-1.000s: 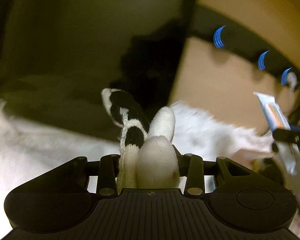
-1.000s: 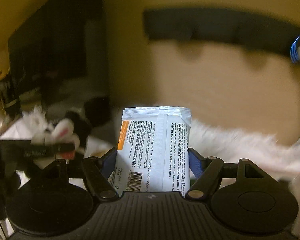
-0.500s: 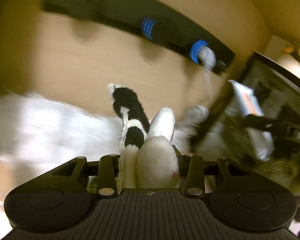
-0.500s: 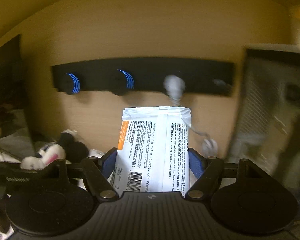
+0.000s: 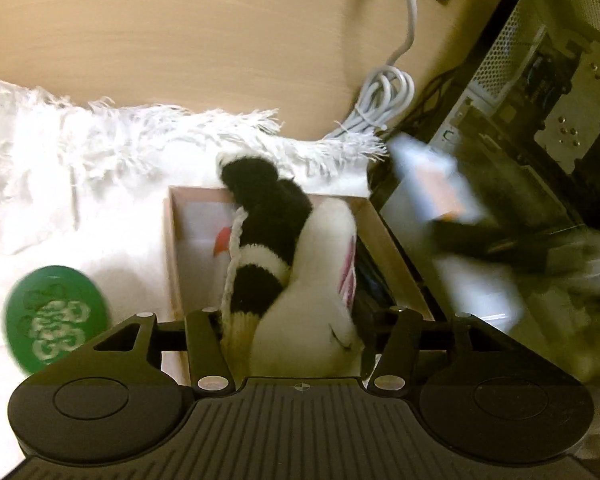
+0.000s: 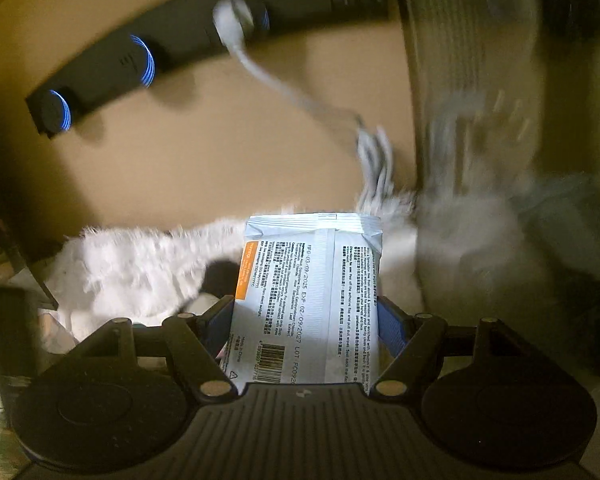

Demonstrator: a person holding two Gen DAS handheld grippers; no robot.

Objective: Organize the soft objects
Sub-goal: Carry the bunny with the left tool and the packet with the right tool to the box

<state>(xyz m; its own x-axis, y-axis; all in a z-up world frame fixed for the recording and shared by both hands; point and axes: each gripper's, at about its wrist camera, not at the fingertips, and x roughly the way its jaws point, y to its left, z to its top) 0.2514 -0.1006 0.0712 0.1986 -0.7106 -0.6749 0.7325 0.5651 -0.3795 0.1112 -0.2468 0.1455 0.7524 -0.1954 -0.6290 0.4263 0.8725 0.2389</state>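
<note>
My left gripper [image 5: 296,336] is shut on a black and white plush toy [image 5: 276,264] and holds it over an open cardboard box [image 5: 172,248] that sits on a white fluffy rug [image 5: 80,168]. My right gripper [image 6: 306,332] is shut on a white wipes packet [image 6: 308,304] with printed text and an orange stripe. The packet and the right gripper also show, blurred, in the left wrist view [image 5: 432,176] to the right of the box.
A green round disc [image 5: 56,316] lies on the rug left of the box. A coiled white cable [image 5: 380,100] lies behind the rug. A computer case [image 5: 540,80] stands at the right. A black power strip [image 6: 148,56] runs along the wall.
Both grippers have swung right and tilted down. The left wrist view now looks down at the box and rug with the plush over the box. Both grips are unchanged.
</note>
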